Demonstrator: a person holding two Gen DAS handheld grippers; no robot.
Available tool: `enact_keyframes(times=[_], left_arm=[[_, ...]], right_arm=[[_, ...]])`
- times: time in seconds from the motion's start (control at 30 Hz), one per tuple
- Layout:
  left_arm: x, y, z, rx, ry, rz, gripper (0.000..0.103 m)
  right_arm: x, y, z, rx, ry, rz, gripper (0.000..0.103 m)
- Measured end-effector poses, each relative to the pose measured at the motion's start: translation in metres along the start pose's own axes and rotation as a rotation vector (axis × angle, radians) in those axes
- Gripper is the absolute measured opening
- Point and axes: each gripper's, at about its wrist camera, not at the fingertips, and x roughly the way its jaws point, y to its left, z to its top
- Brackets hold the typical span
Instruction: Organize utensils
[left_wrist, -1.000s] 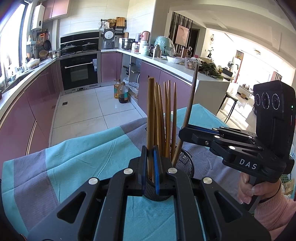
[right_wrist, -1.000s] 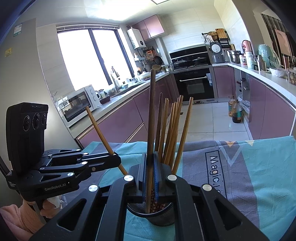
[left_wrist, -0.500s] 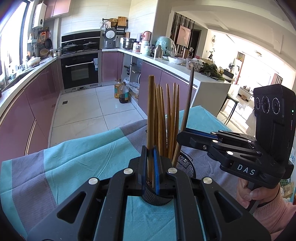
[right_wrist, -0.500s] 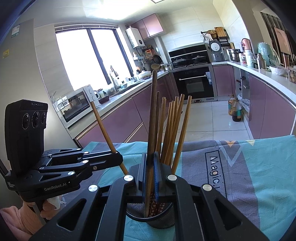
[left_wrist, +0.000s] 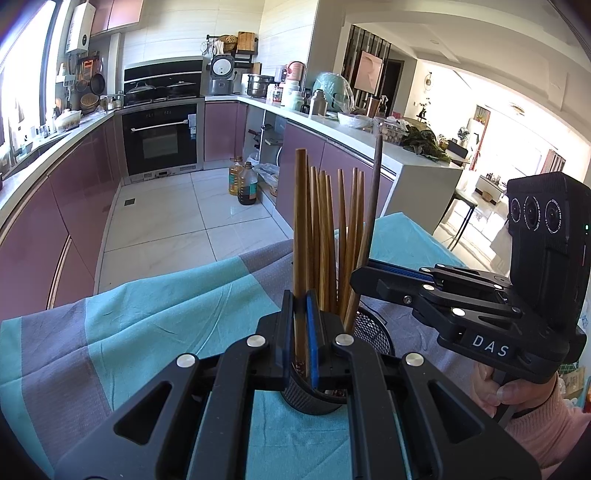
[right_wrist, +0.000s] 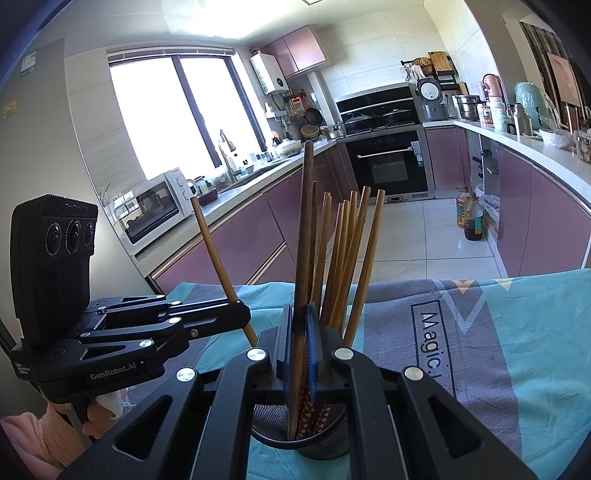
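Observation:
A black mesh holder (left_wrist: 310, 400) (right_wrist: 321, 445) stands on the teal and grey cloth with several wooden chopsticks (left_wrist: 325, 236) (right_wrist: 347, 254) upright in it. My left gripper (left_wrist: 300, 332) is shut on one wooden chopstick (left_wrist: 300, 221), upright over the holder; it shows at the left in the right wrist view (right_wrist: 242, 315). My right gripper (right_wrist: 300, 347) is shut on a darker chopstick (right_wrist: 304, 229), its lower end inside the holder; it shows at the right in the left wrist view (left_wrist: 360, 275).
The cloth (left_wrist: 147, 314) (right_wrist: 517, 332) covers the table. Behind are purple kitchen cabinets (left_wrist: 74, 184), an oven (left_wrist: 160, 138), oil bottles on the floor (left_wrist: 245, 182), a microwave (right_wrist: 151, 210) and a cluttered counter (left_wrist: 369, 125).
Both held chopsticks have stood up straighter and come closer to the bundle in the holder. The grippers have moved a little toward each other over the holder.

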Motion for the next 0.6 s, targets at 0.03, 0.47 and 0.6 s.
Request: enact_keyframes(times=[0.03,0.47,0.6], left_arm=[[0.0001,0.0001,0.0005,0.000,0.000,0.000,0.007],[0.0039,-0.0001,0.0004,0.000,0.002,-0.001,0.007],[0.0055,0.0016,-0.0007,-0.003,0.003,-0.003,0.008]], right_arm=[[0.0012,-0.0002,0.0006,0.000,0.001,0.000,0.006],[0.0057,0.0000,0.0005,-0.002,0.005,0.001,0.006],[0.0111,-0.0002,0.0005,0.001,0.010,0.001,0.006]])
